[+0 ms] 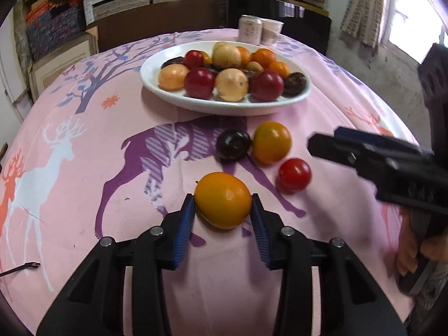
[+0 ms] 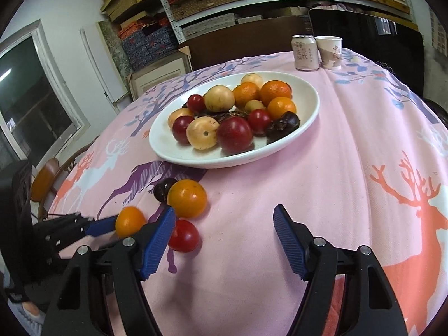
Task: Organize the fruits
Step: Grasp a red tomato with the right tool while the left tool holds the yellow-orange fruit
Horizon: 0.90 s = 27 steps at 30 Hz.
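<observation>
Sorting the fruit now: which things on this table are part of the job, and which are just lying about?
Part of the job:
- small orange fruit between the left gripper jaws
- larger orange fruit
- dark purple fruit
- red fruit
- white oval plate heaped with fruit

Lying about:
- pale drink can
- paper cup
- pink deer-print tablecloth

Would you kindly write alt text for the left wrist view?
The left gripper closes its blue pads on an orange fruit lying on a pink deer-print tablecloth. Beyond sit three loose fruits and a white oval plate of fruit.
</observation>
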{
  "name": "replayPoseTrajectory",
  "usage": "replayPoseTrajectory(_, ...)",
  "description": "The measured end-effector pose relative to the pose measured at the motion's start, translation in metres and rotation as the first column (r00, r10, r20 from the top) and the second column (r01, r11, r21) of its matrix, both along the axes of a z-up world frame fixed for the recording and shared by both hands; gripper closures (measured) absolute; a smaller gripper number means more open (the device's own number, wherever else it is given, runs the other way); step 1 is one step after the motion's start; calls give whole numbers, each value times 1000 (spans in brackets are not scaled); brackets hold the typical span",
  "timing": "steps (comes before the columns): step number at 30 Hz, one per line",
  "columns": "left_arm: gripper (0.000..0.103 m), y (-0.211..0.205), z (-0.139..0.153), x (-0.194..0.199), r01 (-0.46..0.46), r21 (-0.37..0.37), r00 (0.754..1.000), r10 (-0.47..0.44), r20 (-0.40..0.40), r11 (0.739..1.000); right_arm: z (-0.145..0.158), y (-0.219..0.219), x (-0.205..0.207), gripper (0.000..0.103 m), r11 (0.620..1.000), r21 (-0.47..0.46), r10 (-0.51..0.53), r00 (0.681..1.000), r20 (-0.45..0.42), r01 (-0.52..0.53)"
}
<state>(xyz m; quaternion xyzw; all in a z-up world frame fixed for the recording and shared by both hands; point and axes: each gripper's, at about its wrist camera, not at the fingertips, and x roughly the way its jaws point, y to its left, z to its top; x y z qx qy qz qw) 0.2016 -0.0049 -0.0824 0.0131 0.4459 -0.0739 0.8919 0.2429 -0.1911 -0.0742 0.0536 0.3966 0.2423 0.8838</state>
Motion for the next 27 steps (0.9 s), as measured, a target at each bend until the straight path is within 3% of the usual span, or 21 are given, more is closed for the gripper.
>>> replayPoseTrajectory(7,64,9,8,-4,-71,31,996,69,64,997,-2,8,-1,30,999,-25,41,999,-9,-41)
replayPoseTrajectory(11,64,18,9,-4,-118,28,991,116,60,993,-3,20,-4,30,994,-69,82,997,-4,-82)
replayPoseTrajectory(16,63,14,-1,1,-85,38,996,86,-7,996,-6,34,-7,30,984,-138,117,993,-5,-117)
replayPoseTrajectory(21,61,23,-1,0,-129,21,992,129,-4,991,-8,39,-8,53,977,-153,146,989,-19,-147)
replayPoseTrajectory(27,59,18,-3,3,-121,57,993,122,-3,991,-10,48,-11,57,965,-193,178,984,-19,-179)
